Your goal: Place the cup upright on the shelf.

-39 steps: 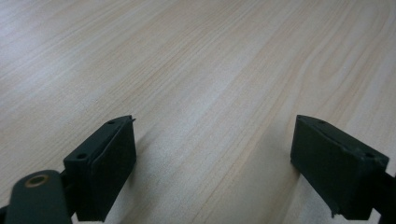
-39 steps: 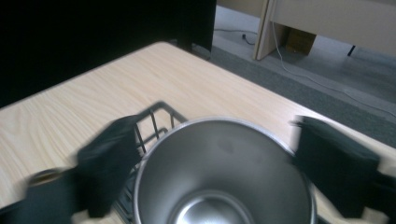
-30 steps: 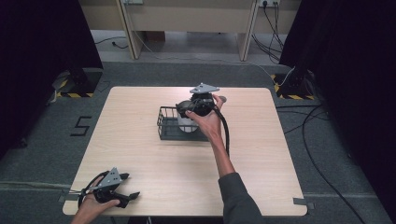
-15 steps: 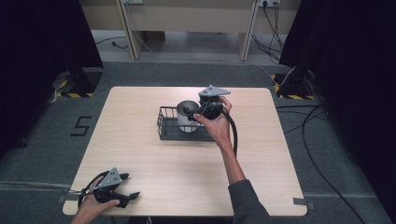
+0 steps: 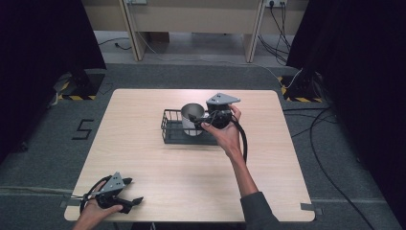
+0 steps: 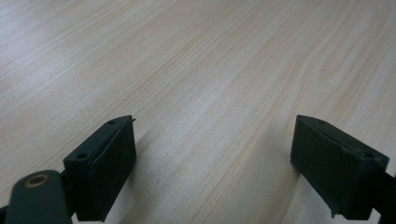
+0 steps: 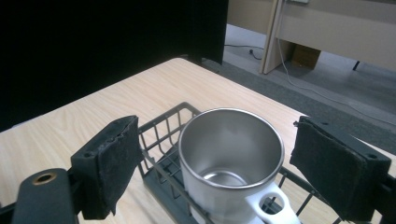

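Note:
A steel mug (image 5: 191, 119) with a white handle stands upright in a black wire basket (image 5: 171, 135) at the middle of the table. My right gripper (image 5: 195, 120) hovers just right of the mug, jaws pointing left at it. In the right gripper view the mug (image 7: 231, 158) sits between and beyond the open pads of the right gripper (image 7: 215, 126), and neither pad touches it. The basket (image 7: 161, 135) surrounds the mug. My left gripper (image 5: 133, 201) rests near the table's front left corner. In the left gripper view the left gripper (image 6: 215, 126) stands open over bare wood.
The light wooden table (image 5: 143, 158) has dark curtains on both sides. Cables (image 5: 325, 120) run over the grey floor to the right, and a desk's legs (image 5: 251, 33) stand beyond the far edge.
My right gripper has drawn back to the right from over the basket, so the mug now shows beside it. The left gripper has stayed put.

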